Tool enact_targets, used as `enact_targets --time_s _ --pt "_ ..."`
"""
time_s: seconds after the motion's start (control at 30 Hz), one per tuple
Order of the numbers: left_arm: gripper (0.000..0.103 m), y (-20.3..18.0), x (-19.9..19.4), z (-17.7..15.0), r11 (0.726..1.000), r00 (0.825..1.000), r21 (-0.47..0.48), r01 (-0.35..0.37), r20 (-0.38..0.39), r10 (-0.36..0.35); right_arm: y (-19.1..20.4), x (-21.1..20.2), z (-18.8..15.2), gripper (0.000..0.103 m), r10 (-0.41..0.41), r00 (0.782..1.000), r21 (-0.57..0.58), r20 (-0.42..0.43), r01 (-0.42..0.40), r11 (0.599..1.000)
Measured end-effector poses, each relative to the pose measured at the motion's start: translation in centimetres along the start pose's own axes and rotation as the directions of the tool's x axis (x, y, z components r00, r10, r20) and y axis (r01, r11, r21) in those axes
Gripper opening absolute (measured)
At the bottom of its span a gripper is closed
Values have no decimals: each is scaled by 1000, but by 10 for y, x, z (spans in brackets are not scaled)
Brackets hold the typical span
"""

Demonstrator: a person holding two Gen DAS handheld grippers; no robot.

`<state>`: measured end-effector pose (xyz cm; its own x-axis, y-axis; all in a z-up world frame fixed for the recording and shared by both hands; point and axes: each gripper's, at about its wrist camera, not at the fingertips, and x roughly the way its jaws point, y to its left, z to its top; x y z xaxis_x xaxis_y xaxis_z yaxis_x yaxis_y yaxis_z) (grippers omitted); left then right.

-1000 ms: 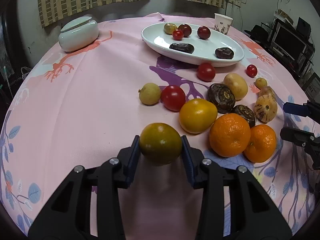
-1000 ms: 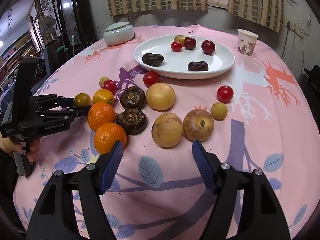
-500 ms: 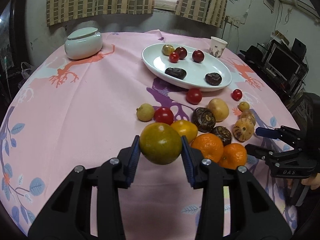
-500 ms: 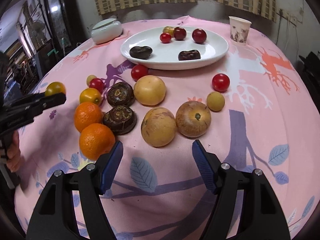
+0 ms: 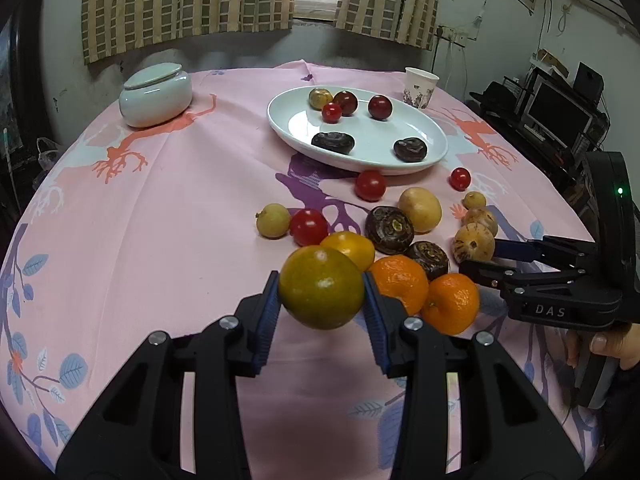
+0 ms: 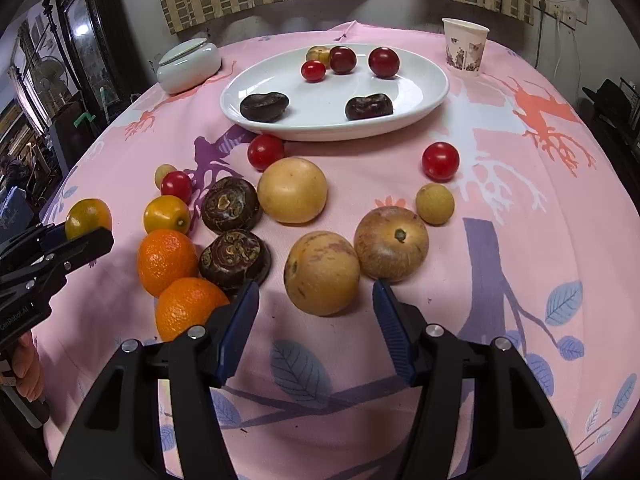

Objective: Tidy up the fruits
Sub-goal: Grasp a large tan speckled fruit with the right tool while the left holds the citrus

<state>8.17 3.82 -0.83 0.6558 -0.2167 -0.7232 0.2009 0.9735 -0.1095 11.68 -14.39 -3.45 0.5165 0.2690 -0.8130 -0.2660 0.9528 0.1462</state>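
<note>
Left wrist view: at the far left a lidded jar (image 5: 155,94) is left out of the way. The left tongs (image 5: 321,307) are clamped on a greenish orange (image 5: 321,287), held clear of the pink tabletop (image 5: 168,216), probably for carrying to the white plate (image 5: 436,148) at the far side, where small fruit is already gathered. To the right, the right tongs (image 6: 316,322) are spread wide and empty just before a brown fruit (image 6: 321,273), seemingly ready to take it.
</note>
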Motion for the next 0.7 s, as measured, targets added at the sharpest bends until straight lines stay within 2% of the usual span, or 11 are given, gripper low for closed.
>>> enact_targets --time_s 0.27,0.33,0.37,0.7 --pt "41 -1 1 0 1000 1000 -4 9 -9 -9 3 7 8 60 -12 1000 16 -2 12 1000" --pt "41 -1 1 0 1000 1000 -6 15 -10 -15 0 8 8 52 -37 999 17 6 37 999" --pt "41 -1 0 0 1000 1000 -8 18 -10 -18 -1 9 8 42 -64 998 10 4 64 998" --pt "41 0 5 -2 1000 1000 -4 12 -24 -12 -2 15 6 41 -68 998 -4 13 69 998"
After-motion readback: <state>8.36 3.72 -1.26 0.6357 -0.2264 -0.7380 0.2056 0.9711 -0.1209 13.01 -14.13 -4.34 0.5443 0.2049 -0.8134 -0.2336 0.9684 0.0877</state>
